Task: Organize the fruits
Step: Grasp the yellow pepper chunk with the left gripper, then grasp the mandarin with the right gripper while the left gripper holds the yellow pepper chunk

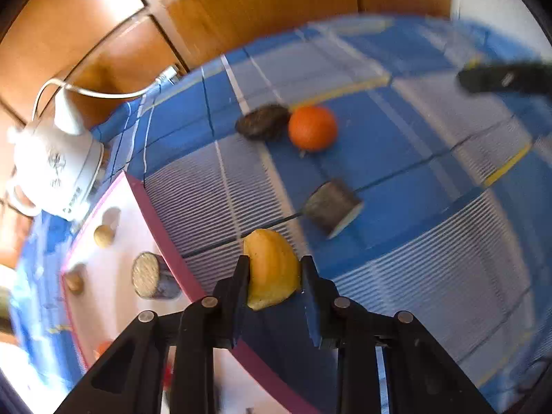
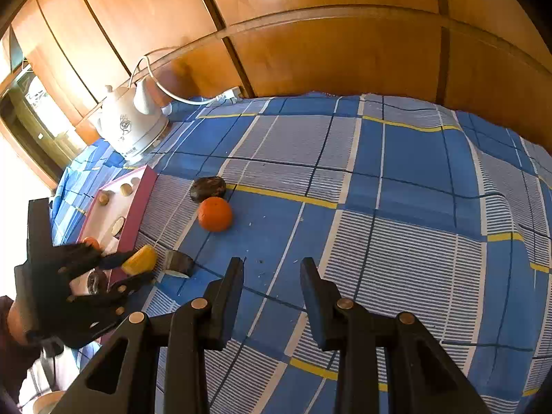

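Gripping a yellow fruit piece point(image 1: 272, 269) in left tongs point(image 1: 275, 269), right tongs point(image 2: 272, 269) empty, parted

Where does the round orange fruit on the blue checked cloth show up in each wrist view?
Left wrist: the round orange fruit lies upper centre, right of a dark flat fruit.
Right wrist: left of centre, just below that dark fruit.
Shared landmark: the white kettle, at the cloth's far left in both.

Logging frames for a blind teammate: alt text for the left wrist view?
The left gripper is shut on a yellow fruit piece above the pink-rimmed tray edge. Beyond, an orange and two dark fruit pieces lie on the blue checked cloth.
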A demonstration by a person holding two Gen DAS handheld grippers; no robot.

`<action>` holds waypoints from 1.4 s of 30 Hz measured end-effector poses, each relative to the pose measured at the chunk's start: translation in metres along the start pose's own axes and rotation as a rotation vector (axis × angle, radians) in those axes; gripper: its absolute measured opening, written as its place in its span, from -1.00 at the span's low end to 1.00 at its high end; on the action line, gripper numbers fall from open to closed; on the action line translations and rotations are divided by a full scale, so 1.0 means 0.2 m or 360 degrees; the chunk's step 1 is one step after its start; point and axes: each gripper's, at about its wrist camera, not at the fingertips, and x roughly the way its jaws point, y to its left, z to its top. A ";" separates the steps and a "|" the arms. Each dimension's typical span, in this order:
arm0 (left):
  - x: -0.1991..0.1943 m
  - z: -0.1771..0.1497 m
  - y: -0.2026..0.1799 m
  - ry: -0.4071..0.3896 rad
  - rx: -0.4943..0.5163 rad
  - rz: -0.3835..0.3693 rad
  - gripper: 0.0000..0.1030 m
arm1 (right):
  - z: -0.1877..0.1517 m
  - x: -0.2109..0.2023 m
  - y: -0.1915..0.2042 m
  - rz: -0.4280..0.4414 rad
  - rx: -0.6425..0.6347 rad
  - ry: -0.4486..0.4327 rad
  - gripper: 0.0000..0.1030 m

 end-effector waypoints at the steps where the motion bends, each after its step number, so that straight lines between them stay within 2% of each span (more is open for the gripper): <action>1: -0.05 -0.02 0.00 -0.0054 -0.0053 -0.0049 -0.44 | 0.00 0.00 0.00 0.0000 0.0004 -0.0003 -0.34; 3: -0.12 -0.07 -0.02 -0.0145 -0.0148 -0.0137 -0.44 | 0.00 0.00 -0.01 -0.0007 0.0016 -0.0004 -0.34; 6: -0.20 -0.17 -0.12 -0.0228 -0.0245 -0.0196 -0.44 | 0.00 0.01 -0.02 -0.0021 0.0024 0.0009 -0.34; 14: -0.17 -0.32 -0.36 -0.0294 -0.0258 -0.0181 -0.43 | -0.03 0.04 -0.01 -0.0035 0.0006 0.0057 -0.34; 19: -0.13 -0.33 -0.35 -0.0288 -0.0322 -0.0191 -0.32 | -0.04 0.07 0.01 -0.0018 -0.0014 0.0085 -0.34; 28: -0.12 -0.37 -0.32 -0.0349 -0.0378 -0.0250 -0.32 | -0.05 0.12 0.10 0.0084 -0.0088 0.0143 -0.34; 32: -0.13 -0.37 -0.32 -0.0372 -0.0367 -0.0245 -0.32 | 0.02 0.17 0.16 0.0107 -0.0109 0.0138 -0.15; 35: -0.13 -0.38 -0.32 -0.0385 -0.0361 -0.0244 -0.32 | 0.11 0.24 0.23 0.0110 -0.0127 0.0146 0.09; 42: -0.13 -0.39 -0.33 -0.0409 -0.0349 -0.0241 -0.32 | 0.26 0.47 0.37 0.0015 -0.0228 0.0263 0.12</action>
